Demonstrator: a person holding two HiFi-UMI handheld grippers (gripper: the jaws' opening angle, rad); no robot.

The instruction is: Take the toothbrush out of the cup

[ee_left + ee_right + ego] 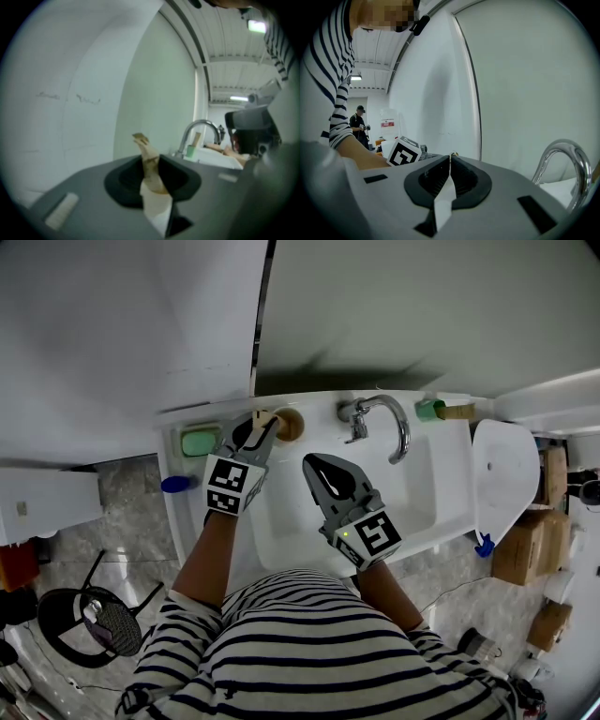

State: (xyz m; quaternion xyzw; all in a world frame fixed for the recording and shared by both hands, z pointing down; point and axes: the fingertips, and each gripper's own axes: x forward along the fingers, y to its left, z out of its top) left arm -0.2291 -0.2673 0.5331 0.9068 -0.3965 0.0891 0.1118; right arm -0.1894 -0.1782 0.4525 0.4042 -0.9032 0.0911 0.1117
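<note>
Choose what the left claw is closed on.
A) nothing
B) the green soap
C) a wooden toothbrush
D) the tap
C: the left gripper view shows the wooden toothbrush standing pinched in the left claw.

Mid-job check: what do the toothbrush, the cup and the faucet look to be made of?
The toothbrush looks like bamboo or light wood, matte: a tan handle with darker brown marks. The cup seems to be wood or bamboo too, matte and tan-brown, though coloured plastic cannot be ruled out. The faucet looks like polished, chrome-like metal: silvery, with bright highlights along its curved spout.
</note>
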